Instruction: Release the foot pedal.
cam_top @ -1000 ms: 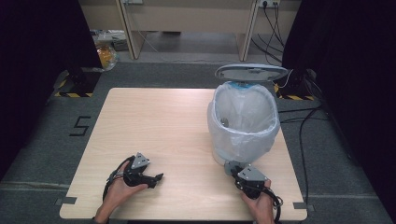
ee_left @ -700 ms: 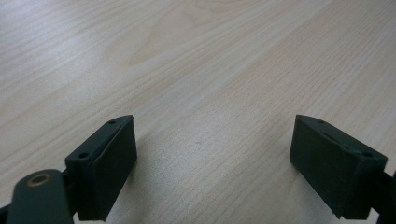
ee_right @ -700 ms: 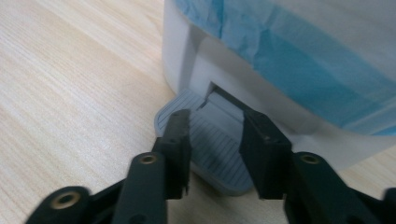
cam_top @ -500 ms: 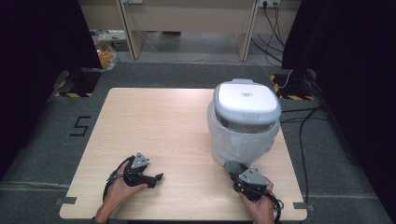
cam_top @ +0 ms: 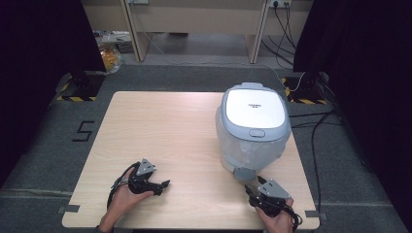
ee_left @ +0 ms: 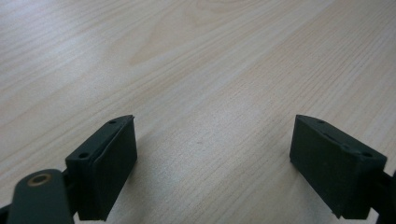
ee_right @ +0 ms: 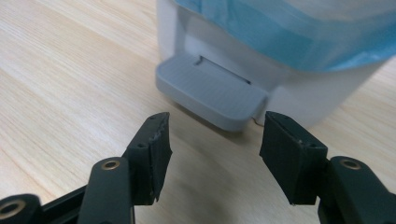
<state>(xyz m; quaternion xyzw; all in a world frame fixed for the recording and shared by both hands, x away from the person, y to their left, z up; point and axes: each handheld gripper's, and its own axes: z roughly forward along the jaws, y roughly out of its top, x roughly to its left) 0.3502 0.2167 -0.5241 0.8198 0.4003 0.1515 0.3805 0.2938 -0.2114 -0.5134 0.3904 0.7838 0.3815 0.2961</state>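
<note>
Now that the bin's lid [cam_top: 256, 108] has dropped shut, closing looks done. Right gripper [ee_right: 212, 156], jaws wide and empty, sits before the bin's pedal [ee_right: 210, 95]; left gripper [cam_top: 156, 185], jaws wide, rests on the bench [cam_top: 170, 126] well apart from the bin.

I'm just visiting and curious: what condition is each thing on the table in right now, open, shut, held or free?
Pedal bin: lid shut, plastic liner fitted, upright.
Foot pedal: untouched, sticking out at the base.
Left gripper: fingers open, holding nothing.
Right gripper: fingers open, just short of the pedal.

The left gripper [cam_top: 163, 184] lies low in the person's left hand [cam_top: 127, 193], jaws spread wide (nothing between them). The right gripper [cam_top: 252, 188], held in the right hand [cam_top: 278, 219], points forward, jaws apart, apparently empty.
</note>
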